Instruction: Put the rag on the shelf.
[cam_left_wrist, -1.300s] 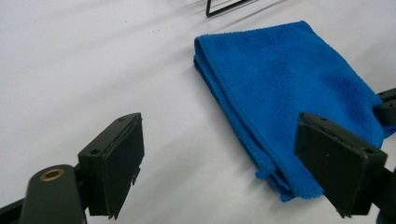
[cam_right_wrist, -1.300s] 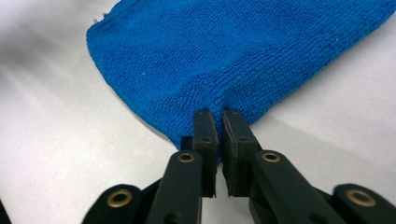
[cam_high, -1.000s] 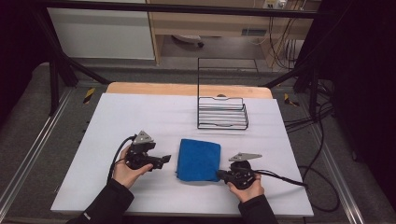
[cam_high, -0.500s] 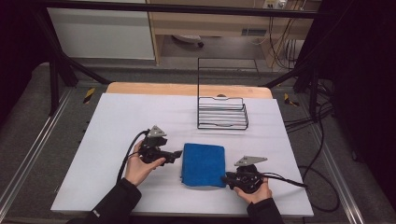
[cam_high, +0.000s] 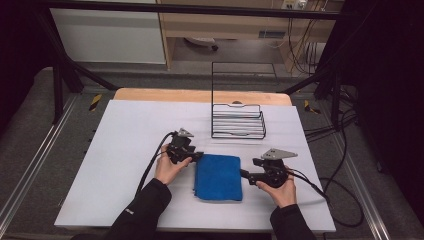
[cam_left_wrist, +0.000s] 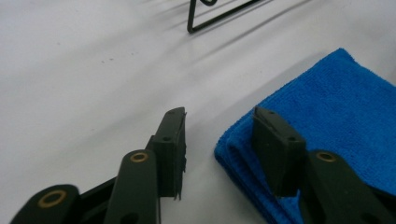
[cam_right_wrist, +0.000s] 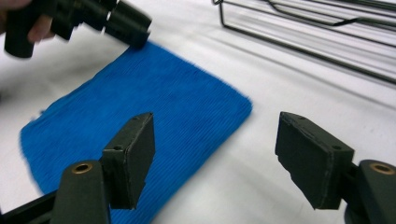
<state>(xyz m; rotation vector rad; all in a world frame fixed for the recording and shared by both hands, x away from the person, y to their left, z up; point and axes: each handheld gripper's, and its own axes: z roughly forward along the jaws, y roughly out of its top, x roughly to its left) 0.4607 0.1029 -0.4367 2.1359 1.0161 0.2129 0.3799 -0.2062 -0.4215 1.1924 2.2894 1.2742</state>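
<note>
white table (cam_high: 125, 150), blue cloth (cam_high: 218, 176) between tongs

1. Left hand-held gripper (cam_left_wrist: 219, 140): two black jaws rising from the bottom edge, held apart.
2. Folded blue cloth (cam_left_wrist: 336, 112): lies on the white counter (cam_left_wrist: 84, 70); its near corner sits at the right jaw.
3. Black wire rack (cam_left_wrist: 219, 14): base corner at top.

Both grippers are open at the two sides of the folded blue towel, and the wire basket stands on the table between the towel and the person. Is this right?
Not quite. The high view shows the wire basket beyond the folded blue towel, on its far side from the person, not between them. The rest holds: left gripper and right gripper are open at the towel's two sides.
</note>
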